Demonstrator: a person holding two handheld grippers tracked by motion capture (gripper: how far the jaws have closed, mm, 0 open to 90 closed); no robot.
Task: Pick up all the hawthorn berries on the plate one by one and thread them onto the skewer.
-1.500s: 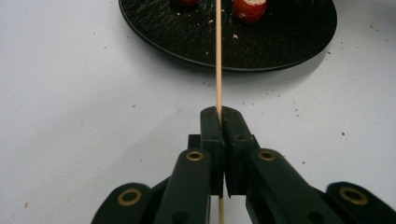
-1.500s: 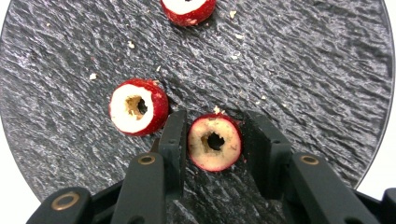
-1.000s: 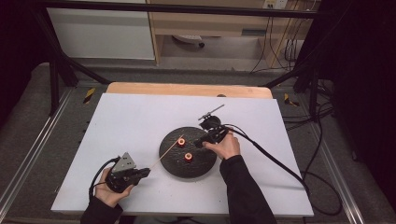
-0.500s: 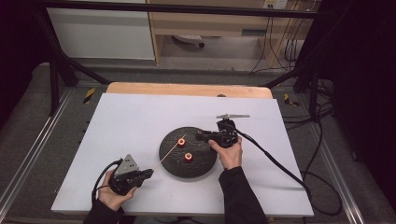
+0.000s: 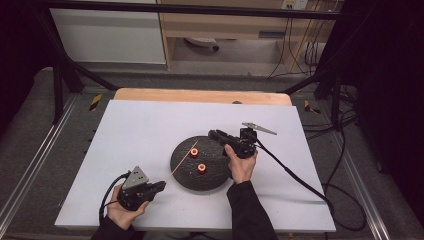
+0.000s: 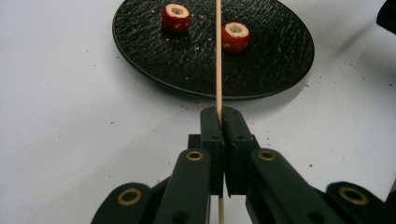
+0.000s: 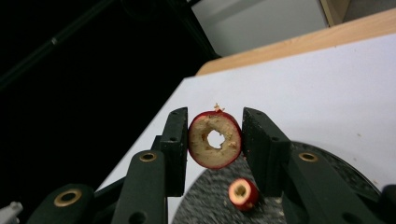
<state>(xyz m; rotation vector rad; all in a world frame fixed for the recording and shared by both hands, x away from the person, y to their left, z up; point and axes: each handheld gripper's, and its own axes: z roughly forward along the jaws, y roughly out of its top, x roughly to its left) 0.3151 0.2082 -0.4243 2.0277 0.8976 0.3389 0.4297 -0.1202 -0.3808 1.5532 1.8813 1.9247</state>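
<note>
Work in hand: threading cored red fruit rings onto a wooden skewer [image 6: 218, 56].
Left gripper [image 5: 159, 186]: near front-left corner of the white table [image 5: 125, 130]; jaws clamped tight on skewer's rear portion.
Skewer axis: runs from left gripper up and rightward, over front-left rim of the black plate [image 5: 215, 182], tip pointing across the plate.
Right gripper [image 5: 214, 134]: raised over plate's far edge, jaws pointing left; closed narrow on one fruit ring [image 7: 215, 139], pads pressing its red skin on both sides.
Held ring: core hole open and unobstructed in right gripper view.
Remaining rings [image 5: 198, 161]: two, lying on plate centre, just apart.
Key relation: skewer tip lies front-left of and below held ring; hole axis judged not yet aligned with skewer axis.
Nearer hand: right, for bringing ring to tip.
</note>
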